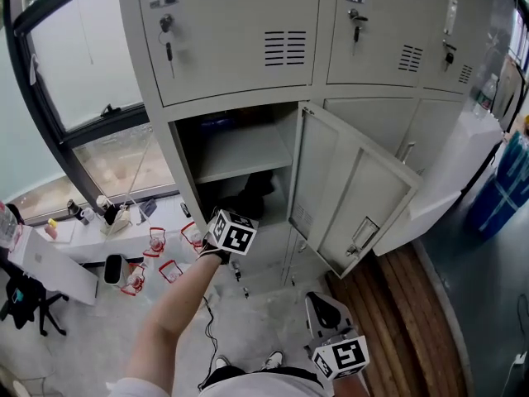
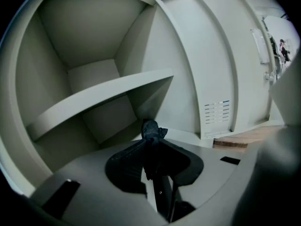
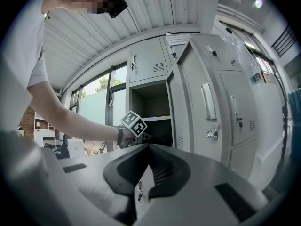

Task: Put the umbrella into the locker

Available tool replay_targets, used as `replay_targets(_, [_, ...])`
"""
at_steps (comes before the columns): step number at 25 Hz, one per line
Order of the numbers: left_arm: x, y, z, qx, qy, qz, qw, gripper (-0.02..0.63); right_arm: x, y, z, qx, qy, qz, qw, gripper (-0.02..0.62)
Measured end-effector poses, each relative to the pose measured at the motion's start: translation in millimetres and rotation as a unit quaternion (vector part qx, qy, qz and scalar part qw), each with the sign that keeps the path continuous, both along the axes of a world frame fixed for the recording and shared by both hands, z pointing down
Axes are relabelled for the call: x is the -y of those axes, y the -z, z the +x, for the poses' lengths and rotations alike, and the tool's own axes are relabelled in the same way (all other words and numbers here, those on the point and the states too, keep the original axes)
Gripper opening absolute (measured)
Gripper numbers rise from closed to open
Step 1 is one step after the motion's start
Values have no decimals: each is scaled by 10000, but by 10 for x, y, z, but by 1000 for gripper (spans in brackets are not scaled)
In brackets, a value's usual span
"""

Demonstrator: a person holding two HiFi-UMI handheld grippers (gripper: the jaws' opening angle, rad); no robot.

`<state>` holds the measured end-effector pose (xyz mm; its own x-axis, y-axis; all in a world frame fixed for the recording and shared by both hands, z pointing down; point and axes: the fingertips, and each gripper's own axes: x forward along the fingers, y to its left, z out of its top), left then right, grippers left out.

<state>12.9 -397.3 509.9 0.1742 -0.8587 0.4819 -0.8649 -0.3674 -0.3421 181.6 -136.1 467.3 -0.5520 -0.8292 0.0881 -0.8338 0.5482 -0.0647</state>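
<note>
— Where's the umbrella (image 1: 254, 193) right now?

— Inside the locker (image 1: 180, 162), in the lower compartment under the shelf (image 1: 244, 151). In the head view it's a dark heap on the compartment floor, just past the opening.

— Let go of, then?

— I'd say not. The left hand-held gripper (image 2: 151, 144) has its jaws drawn nearly together, and a crumpled fold of dark blue cloth sits right at their tips. It looks pinched there, so I read the gripper as clenched on the umbrella's end.

— Why does that arm slope downward?

— The shelf splits the locker in two. Reaching beneath it means coming in low, angled toward the compartment floor. Gripping the umbrella by its end puts it inside with the hand outside the frame.

— And the other one?

— The right hand-held gripper (image 1: 322, 304) hangs low near the person's waist, well apart from the locker. Its jaws are together with nothing between them. The door (image 1: 351, 193) stands wide open on its own, so that hand has no job there.

— Anything else stored in the locker?

— In the left gripper view I can make out nothing on top of the shelf. As I judge it, what's left is releasing the umbrella and closing the door.
</note>
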Motion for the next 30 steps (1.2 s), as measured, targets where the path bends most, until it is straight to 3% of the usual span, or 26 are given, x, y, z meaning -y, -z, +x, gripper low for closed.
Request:
replay_targets(6, [-235,108,-10,185,-300,353,9988,49,-68,0,-125,-83,-11,8,10000,15])
replay_targets(18, [-971,356,-319,-561,-561,734,9941,21,-101,131,-355,-172,-273,83,9994,15])
replay_targets(30, [-1656,422,-1148,-814,-193,903,9924,21,-120,226,-546,-308,-375,94,9988,15])
